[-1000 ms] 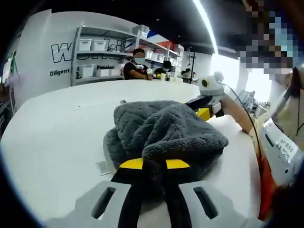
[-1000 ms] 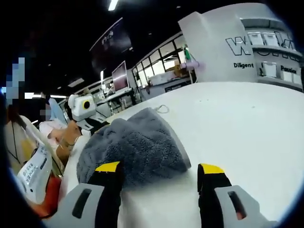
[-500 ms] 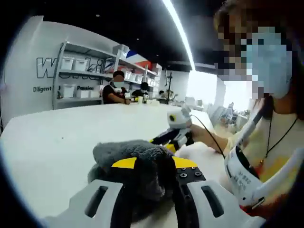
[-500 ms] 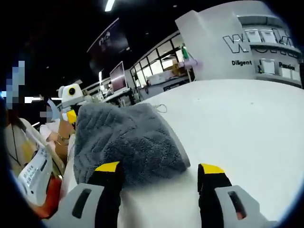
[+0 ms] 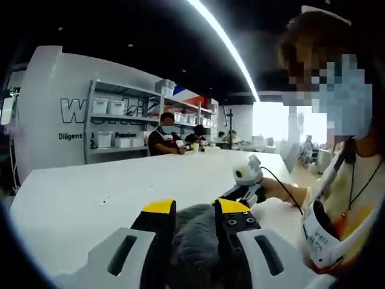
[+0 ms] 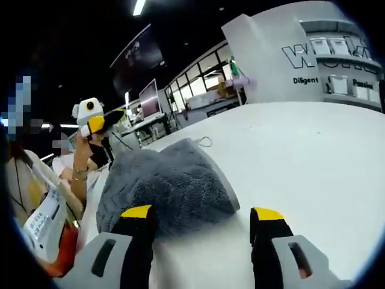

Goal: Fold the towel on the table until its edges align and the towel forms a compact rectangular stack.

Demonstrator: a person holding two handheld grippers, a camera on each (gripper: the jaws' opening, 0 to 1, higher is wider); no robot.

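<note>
Jaws of the left gripper [image 5: 194,208] are pinched on a fold of the grey, plush, rumpled towel [image 6: 162,186], which is bunched between the 2 yellow-tipped jaws. Jaws of the right gripper [image 6: 204,217] are spread wide, unloaded, with the towel lying on the white table [image 6: 313,162] just ahead of the left-hand jaw. The held edge is best carried over level and laid flush with the opposite edge, the free side being pinned by the right gripper. The left gripper is held raised, seemingly well clear of the tabletop; the right is held low, near the surface.
</note>
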